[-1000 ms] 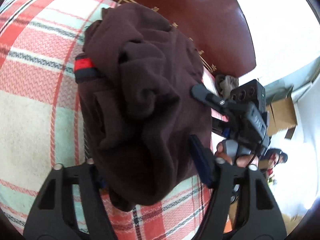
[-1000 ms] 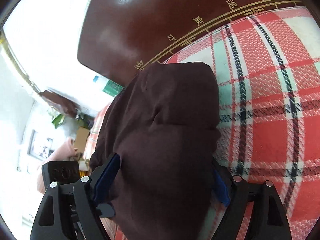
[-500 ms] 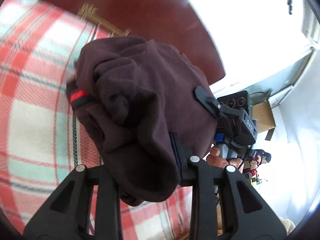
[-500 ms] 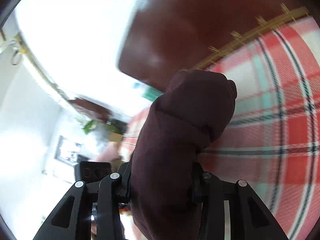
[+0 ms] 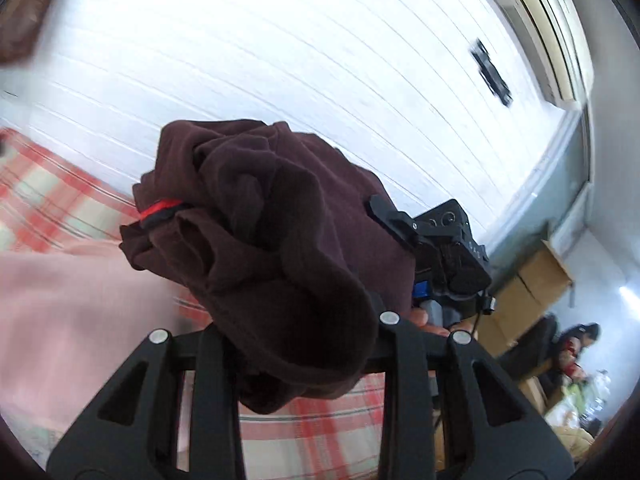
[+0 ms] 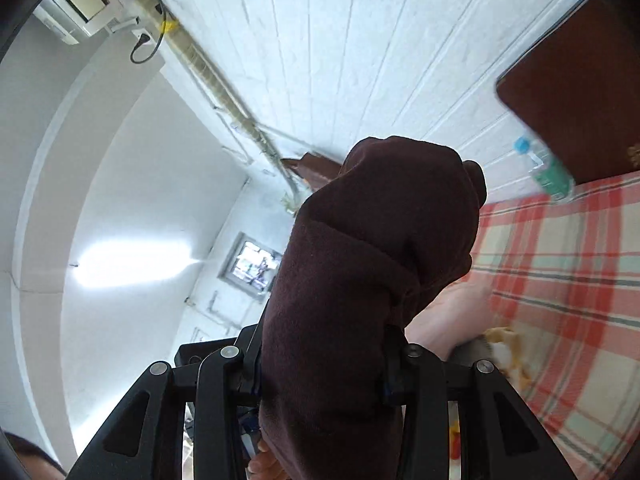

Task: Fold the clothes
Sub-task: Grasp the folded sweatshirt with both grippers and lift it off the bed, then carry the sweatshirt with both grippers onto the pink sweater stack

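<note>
Cloth was the whole matter: a dark maroon garment (image 5: 280, 256), bunched and creased, hung in the air above the plaid bedspread (image 5: 60, 200) instead of lying on it, with a red-and-black tag (image 5: 160, 212) showing at one edge. Each end of it was pinched, the left claw (image 5: 296, 344) clamped on a thick wad of fabric that spilled over and below its fingers, and the right claw (image 6: 324, 364) clamped on another wad that rose as a rounded lump ahead of it. In the left wrist view the right claw's body (image 5: 448, 256) sat just beyond the garment, so the two grips looked close together, with the cloth crumpled between them. Doing this step well probably meant drawing the two claws apart until the fabric hung flat and its edge ran straight, then letting it down onto the bedspread smoothly. Both grips held bundles, not a single edge, so layers might slip or stay twisted; a gentle shake could help. A pink cloth (image 5: 80, 308) lay on the bed below, near enough that the garment should be set down clear of it. Beyond stood a brown headboard (image 6: 580, 100) and white panelled wall (image 5: 280, 60).
</note>
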